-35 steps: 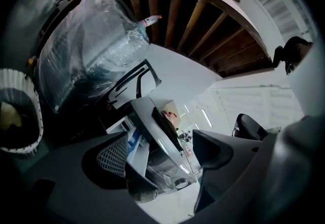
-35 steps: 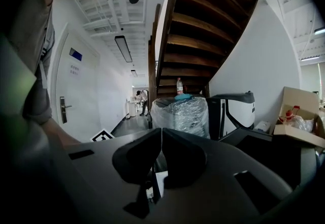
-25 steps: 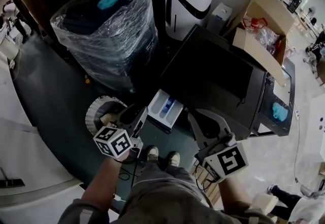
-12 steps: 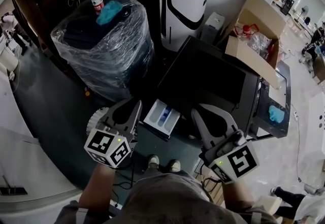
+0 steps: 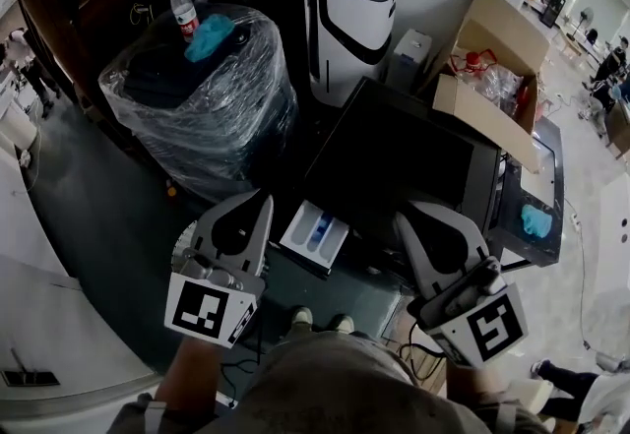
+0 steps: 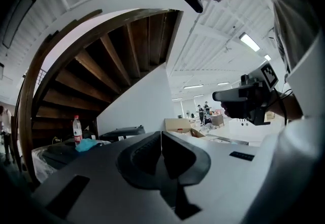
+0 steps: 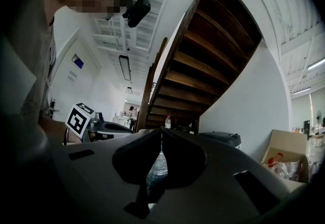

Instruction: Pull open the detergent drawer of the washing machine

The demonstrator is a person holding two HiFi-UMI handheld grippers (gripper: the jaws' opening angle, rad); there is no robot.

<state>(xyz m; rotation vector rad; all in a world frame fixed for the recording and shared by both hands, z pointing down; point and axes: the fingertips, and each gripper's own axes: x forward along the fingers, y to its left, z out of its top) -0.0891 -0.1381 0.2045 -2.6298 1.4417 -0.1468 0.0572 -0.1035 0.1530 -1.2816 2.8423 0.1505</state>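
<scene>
In the head view the dark washing machine [image 5: 399,152] stands below me, seen from above. Its white detergent drawer [image 5: 317,230], with blue inside, sticks out from the front at the machine's left corner. My left gripper [image 5: 262,200] hangs left of the drawer, apart from it, shut and empty. My right gripper [image 5: 406,218] is to the right of the drawer, over the machine's front edge, also shut and empty. In the left gripper view the left gripper [image 6: 161,134] has its jaws pressed together. In the right gripper view the right gripper [image 7: 161,132] is the same; both point level, above the machine.
A plastic-wrapped black appliance [image 5: 202,97] stands at the left, with a water bottle [image 5: 180,9] and a blue cloth [image 5: 210,34] on it. Behind are a white-and-black unit [image 5: 340,14], an open cardboard box [image 5: 492,58] and a wooden staircase [image 7: 203,60]. My shoes [image 5: 317,322] are on the dark floor.
Both grippers have risen toward the camera and look larger. The left gripper has rolled and its jaws have closed. The drawer stays pulled out.
</scene>
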